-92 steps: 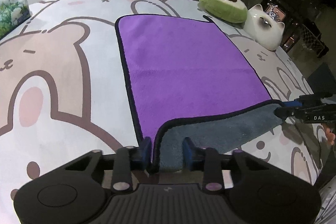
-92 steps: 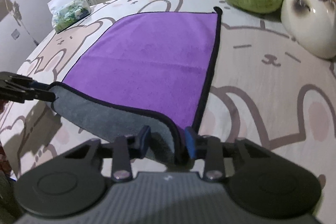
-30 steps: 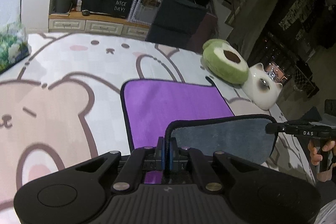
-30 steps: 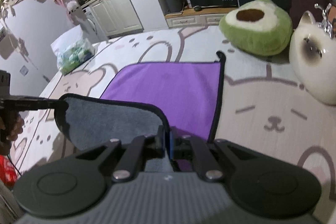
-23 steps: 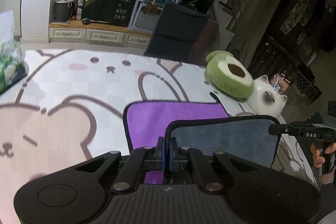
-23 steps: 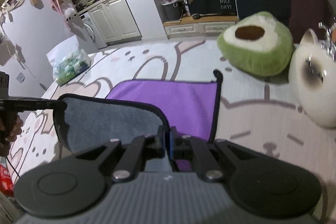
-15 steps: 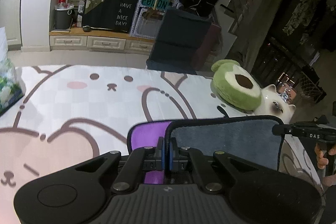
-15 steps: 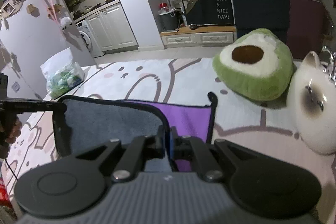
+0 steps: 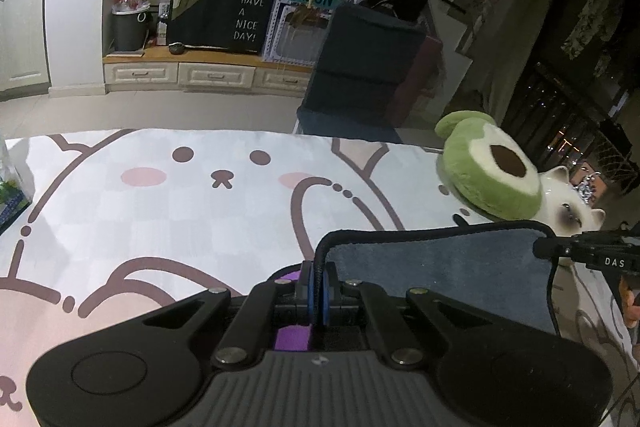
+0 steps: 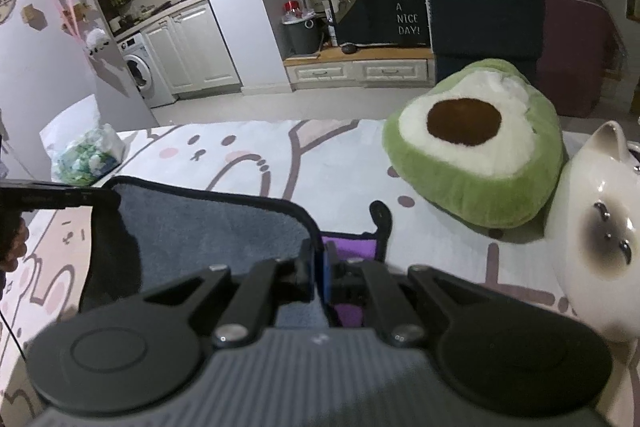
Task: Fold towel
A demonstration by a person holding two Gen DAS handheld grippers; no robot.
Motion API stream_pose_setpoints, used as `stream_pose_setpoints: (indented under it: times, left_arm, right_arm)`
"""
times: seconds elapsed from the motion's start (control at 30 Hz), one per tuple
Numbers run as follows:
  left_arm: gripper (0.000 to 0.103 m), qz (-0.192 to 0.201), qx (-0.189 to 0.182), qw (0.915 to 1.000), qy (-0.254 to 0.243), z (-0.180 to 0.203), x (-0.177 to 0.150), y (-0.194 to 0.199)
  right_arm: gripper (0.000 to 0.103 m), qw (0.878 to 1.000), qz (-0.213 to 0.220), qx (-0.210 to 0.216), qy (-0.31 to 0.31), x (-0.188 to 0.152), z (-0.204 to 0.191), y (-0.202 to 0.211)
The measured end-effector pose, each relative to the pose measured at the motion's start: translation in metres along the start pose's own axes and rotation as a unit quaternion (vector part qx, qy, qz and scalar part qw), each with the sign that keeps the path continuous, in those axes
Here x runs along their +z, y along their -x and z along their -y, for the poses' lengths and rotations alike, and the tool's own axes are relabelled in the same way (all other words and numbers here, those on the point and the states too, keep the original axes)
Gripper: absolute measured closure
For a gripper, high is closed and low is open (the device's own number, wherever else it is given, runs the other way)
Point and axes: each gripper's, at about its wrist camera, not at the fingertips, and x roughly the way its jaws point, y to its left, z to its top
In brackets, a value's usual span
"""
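The towel (image 9: 440, 275) is purple on one face and grey on the other, with a black hem. My left gripper (image 9: 319, 273) is shut on its near-left corner. My right gripper (image 10: 318, 261) is shut on the other near corner. The grey face (image 10: 212, 231) hangs stretched between the two grippers, lifted above the bed and carried over the far part. Only a sliver of purple (image 10: 352, 241) and the far corner loop (image 10: 380, 217) show beyond it. The right gripper's tip shows in the left wrist view (image 9: 560, 249), the left's in the right wrist view (image 10: 100, 201).
The bed cover (image 9: 180, 207) has a bear and rabbit print. A green avocado plush (image 10: 476, 143) and a white cat figure (image 10: 600, 227) sit at the far right beside the towel. A tissue pack (image 10: 88, 155) lies at the far left. Beyond the bed's far edge is floor.
Both grippers have carried the lifted towel edge further toward the far end of the bed. Less purple shows now. The avocado plush and cat figure are closer.
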Motion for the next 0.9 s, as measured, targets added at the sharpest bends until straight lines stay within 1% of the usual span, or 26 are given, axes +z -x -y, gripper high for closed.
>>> stream_pose_setpoints:
  times: [0.2,0.33,0.37,0.4,0.43,0.47,0.5,0.53,0.57,0.6,0.63,0.7,0.77,0.9]
  left_arm:
    - [0.099,0.001,0.003,1.0,-0.001,-0.001,0.003,-0.014]
    - [0.096,-0.003,0.017,0.9998,0.008,-0.005,0.002,-0.025]
    - [0.094,-0.002,0.027,0.9995,0.017,-0.007,0.001,-0.027]
    - [0.079,-0.003,0.034,0.9991,0.027,-0.009,0.001,-0.028]
    - [0.068,-0.009,0.037,0.9985,0.04,-0.011,0.0,-0.03]
    - [0.045,-0.016,0.035,0.9979,0.053,-0.013,-0.002,-0.03]
    - [0.032,-0.019,0.032,0.9978,0.054,-0.013,-0.003,-0.031]
    - [0.028,-0.02,0.033,0.998,0.049,-0.012,-0.004,-0.031]
    - [0.02,-0.023,0.039,0.9982,0.041,-0.01,-0.005,-0.03]
    - [0.014,-0.026,0.041,0.9982,0.036,-0.009,-0.006,-0.03]
    - [0.012,-0.027,0.041,0.9982,0.034,-0.008,-0.006,-0.03]
    - [0.002,-0.029,0.04,0.9981,0.036,-0.009,-0.006,-0.03]
    - [0.0,-0.029,0.038,0.9982,0.037,-0.008,-0.006,-0.028]
    - [0.0,-0.032,0.035,0.9984,0.031,-0.005,-0.008,-0.025]
  right_arm:
    - [0.098,1.0,-0.007,-0.009,-0.002,0.002,0.003,-0.015]
    - [0.097,1.0,-0.009,-0.007,-0.007,0.001,0.008,-0.026]
    - [0.095,1.0,-0.01,-0.003,-0.008,0.0,0.009,-0.029]
    - [0.094,1.0,-0.011,-0.002,-0.014,-0.002,0.011,-0.032]
    - [0.09,1.0,-0.014,-0.002,-0.021,-0.003,0.013,-0.033]
    - [0.073,0.999,-0.018,0.001,-0.03,-0.004,0.014,-0.035]
    - [0.052,0.999,-0.02,0.003,-0.035,-0.005,0.015,-0.036]
    - [0.044,0.999,-0.019,0.005,-0.037,-0.007,0.016,-0.036]
    - [0.038,0.999,-0.018,0.005,-0.035,-0.008,0.015,-0.035]
    - [0.033,0.999,-0.018,0.003,-0.033,-0.009,0.014,-0.033]
    - [0.029,0.999,-0.019,0.001,-0.033,-0.009,0.013,-0.032]
    - [0.011,0.999,-0.022,0.004,-0.041,-0.008,0.013,-0.03]
    - [0.0,0.999,-0.019,0.006,-0.048,-0.008,0.014,-0.027]
    - [0.0,0.999,-0.019,0.011,-0.047,-0.008,0.011,-0.023]
